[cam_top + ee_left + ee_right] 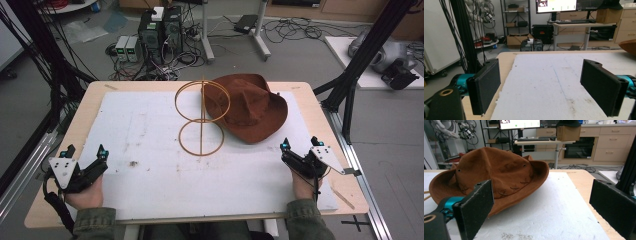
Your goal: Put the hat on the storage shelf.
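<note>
Hat: a brown felt hat point(248, 106) lay on the far right part of the white mat point(150, 170), brim down on the mat, crown up; stitching and small eyelets showed on the crown in the right gripper view point(496, 177).
Stand: a wooden ring stand point(201, 117), two hoops on one upright rod, stood near the middle of the far side of the mat; the hat's left edge sat just behind its upper hoop as seen from above, contact could not be told.
Right gripper: the right gripper point(300, 144) rested at the near right edge of the mat, jaws spread wide, nothing between them; it pointed toward the hat, which was the nearer of the two things but apart from it.
Left gripper: the left gripper point(85, 150) rested at the near left corner of the table point(75, 115), jaws wide apart and empty, well apart from the hat and stand; bare mat lay ahead of it in its own view point(541, 85).
Hands: both hands were low at the near table edge, green sleeves showing.
Mat: some dark specks and smudges marked it near the left-centre.
</note>
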A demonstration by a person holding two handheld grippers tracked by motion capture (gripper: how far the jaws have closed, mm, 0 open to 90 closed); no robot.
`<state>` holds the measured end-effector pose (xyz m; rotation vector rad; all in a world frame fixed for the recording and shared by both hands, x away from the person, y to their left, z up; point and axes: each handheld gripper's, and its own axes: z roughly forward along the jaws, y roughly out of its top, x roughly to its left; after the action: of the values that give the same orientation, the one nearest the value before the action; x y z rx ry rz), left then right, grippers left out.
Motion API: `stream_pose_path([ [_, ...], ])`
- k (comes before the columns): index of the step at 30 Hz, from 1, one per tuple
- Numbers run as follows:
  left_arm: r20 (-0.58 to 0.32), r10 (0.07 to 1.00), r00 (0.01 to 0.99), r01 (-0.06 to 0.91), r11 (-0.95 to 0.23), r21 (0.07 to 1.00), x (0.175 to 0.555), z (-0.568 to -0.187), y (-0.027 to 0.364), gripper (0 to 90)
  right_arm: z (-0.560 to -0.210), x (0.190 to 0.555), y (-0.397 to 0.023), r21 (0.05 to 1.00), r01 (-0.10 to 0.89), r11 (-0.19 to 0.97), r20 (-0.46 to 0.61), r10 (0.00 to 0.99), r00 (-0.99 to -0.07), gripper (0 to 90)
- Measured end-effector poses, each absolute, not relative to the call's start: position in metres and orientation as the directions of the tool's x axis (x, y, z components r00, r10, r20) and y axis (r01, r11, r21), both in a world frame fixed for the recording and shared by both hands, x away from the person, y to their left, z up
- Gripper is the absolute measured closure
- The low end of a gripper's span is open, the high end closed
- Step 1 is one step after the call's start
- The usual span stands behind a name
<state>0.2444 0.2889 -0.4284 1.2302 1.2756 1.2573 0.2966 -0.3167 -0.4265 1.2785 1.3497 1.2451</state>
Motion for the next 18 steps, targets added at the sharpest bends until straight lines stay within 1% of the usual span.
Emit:
stream_pose_path([
  [14, 0.026, 0.998, -0.061, 0.046, -0.023, 0.999, 0.2439, -0.4287, 0.2884, 16.8, -0.4241, 0.2992, -0.3176, 0.993, 0.108, -0.042, 0.052, 0.994, -0.091, 4.7],
  [16, 0.027, 0.998, -0.057, 0.046, -0.024, 0.999, 0.2441, -0.4288, 0.2881, 16.8, -0.4237, 0.3001, -0.3164, 0.993, 0.109, -0.035, 0.046, 0.994, -0.099, 4.7],
  [18, 0.016, 0.999, -0.051, 0.052, -0.013, 0.999, 0.2444, -0.4291, 0.2880, 16.8, -0.4200, 0.3026, -0.3138, 0.995, 0.099, -0.001, 0.012, 0.993, -0.115, 4.7],
])
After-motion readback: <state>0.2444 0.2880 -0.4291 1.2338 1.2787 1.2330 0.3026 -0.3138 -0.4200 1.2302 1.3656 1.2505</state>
